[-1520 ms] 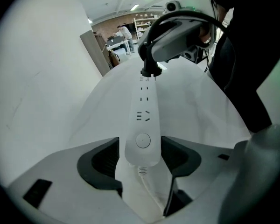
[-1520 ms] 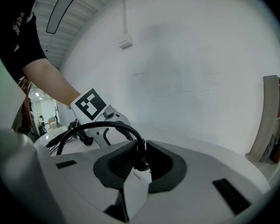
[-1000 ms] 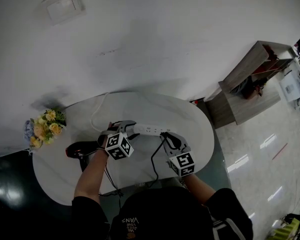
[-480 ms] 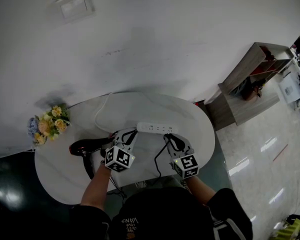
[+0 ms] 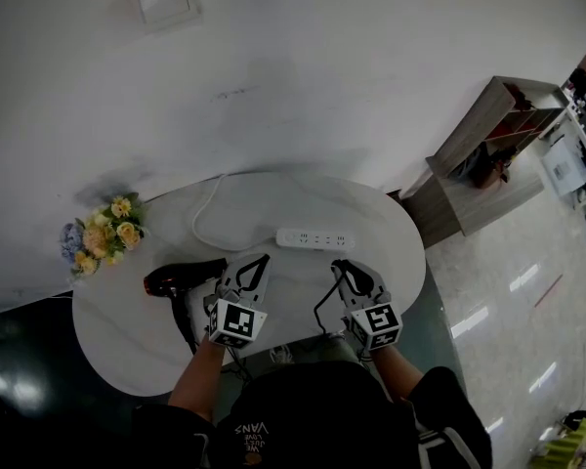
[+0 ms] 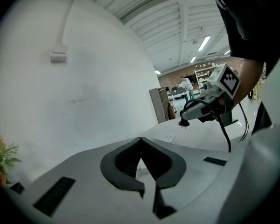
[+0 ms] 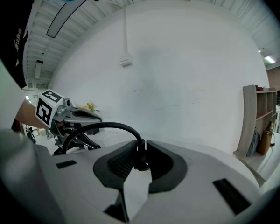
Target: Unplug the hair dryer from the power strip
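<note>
1. Both tools had drawn back toward the person over the last second. The left gripper [image 5: 260,261] had been at the left end of the power strip [image 5: 315,238] with its jaws apart, and was now off it with the jaws together. The right gripper [image 5: 343,267] had been close against the strip's near edge and now stood clear of it.
2. White oval table [image 5: 381,225] stood against a white wall and carried everything below.
3. Wooden shelf unit [image 5: 481,152] stood on the floor to the right, well apart from the table.
4. Black hair dryer [image 5: 183,277] lay on the table's left half, just left of the left gripper and not touching it as far as the head view showed.
5. Power strip lay flat near the table's middle, beyond both grippers, nothing plugged into it. Its white lead [image 5: 207,225] looped off to the left.
6. Flowers [image 5: 105,236] sat at the table's left edge.
7. Left gripper: jaw tips met, nothing between them.
8. Right gripper: jaws clamped on the black plug [image 7: 139,159], held up off the table and near the strip's right end without touching it.
9. Black cord [image 5: 320,313] ran from the plug back toward the table's near edge. In the right gripper view it arced up and left out of the jaws.
</note>
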{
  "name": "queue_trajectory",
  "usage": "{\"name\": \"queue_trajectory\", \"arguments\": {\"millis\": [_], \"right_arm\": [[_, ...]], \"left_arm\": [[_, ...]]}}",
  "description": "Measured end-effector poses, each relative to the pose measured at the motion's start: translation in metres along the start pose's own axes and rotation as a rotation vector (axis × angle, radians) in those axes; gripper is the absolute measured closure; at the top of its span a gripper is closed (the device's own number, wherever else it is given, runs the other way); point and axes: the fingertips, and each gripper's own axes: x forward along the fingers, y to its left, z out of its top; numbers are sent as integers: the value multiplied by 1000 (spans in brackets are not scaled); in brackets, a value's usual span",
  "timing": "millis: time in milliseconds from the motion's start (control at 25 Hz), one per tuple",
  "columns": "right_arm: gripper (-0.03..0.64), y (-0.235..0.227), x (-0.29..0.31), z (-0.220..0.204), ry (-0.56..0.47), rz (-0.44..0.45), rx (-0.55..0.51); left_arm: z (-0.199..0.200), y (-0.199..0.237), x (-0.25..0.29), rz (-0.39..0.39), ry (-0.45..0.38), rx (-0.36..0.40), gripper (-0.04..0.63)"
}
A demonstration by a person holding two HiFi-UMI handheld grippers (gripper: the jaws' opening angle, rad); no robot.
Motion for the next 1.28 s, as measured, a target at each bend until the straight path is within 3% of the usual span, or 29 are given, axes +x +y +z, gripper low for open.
{"name": "queue_trajectory", "arguments": {"millis": [560, 960, 1280], "right_arm": [[537, 42, -43, -17, 13, -106, 25], [537, 46, -68, -11, 19, -20, -12], [537, 39, -91, -6, 16, 72, -8]], "left_arm": [[-13, -10, -89, 33, -61, -43, 577], [-22, -18, -125, 161, -40, -122, 577], [-12, -43, -143, 313, -7, -251, 577]]}}
